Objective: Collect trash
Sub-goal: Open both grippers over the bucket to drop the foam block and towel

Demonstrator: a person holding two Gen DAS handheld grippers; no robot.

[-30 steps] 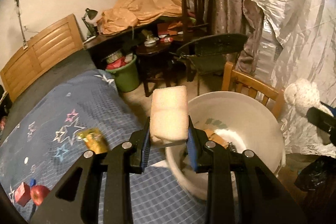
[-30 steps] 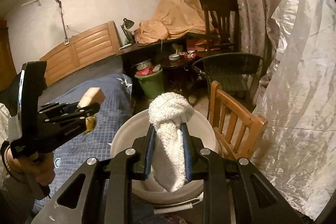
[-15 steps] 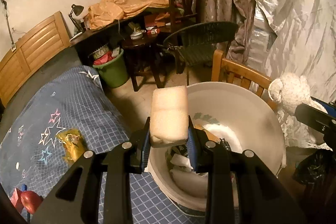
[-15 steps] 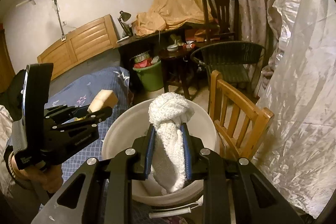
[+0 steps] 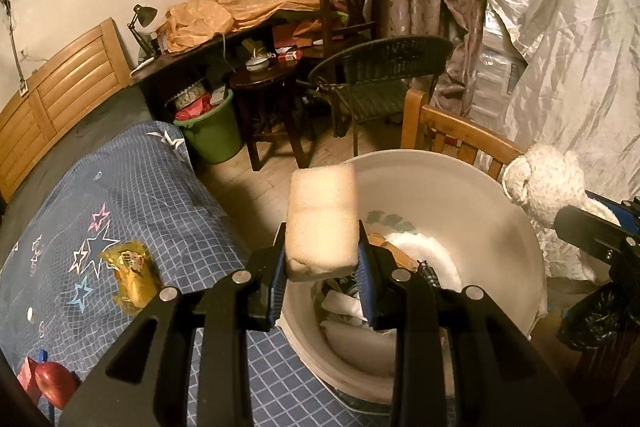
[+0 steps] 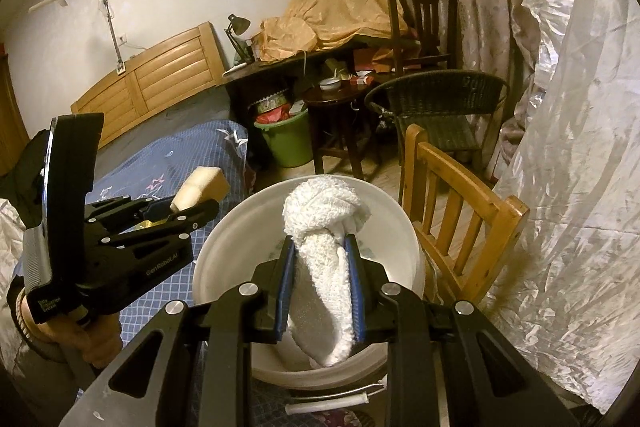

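Observation:
My left gripper (image 5: 322, 259) is shut on a pale foam sponge block (image 5: 322, 219), held over the near left rim of a white bucket (image 5: 472, 195) with trash inside. It also shows in the right wrist view (image 6: 192, 205), left of the bucket (image 6: 224, 259). My right gripper (image 6: 320, 275) is shut on a crumpled white cloth (image 6: 322, 223), held over the bucket's middle. The cloth (image 5: 548, 183) and right gripper show at the right in the left wrist view.
A blue checked bedspread (image 5: 132, 195) holds a yellow wrapper (image 5: 132, 273) and a red apple (image 5: 52, 383). A wooden chair (image 6: 452, 203) stands right of the bucket. A green bin (image 5: 212, 135), dark stool, wicker chair (image 5: 384, 79) and a silvery cover (image 6: 580, 147) stand behind.
My left gripper has carried the sponge to the right, from over the bedspread to over the bucket's rim. The right gripper has kept hold of the cloth over the bucket.

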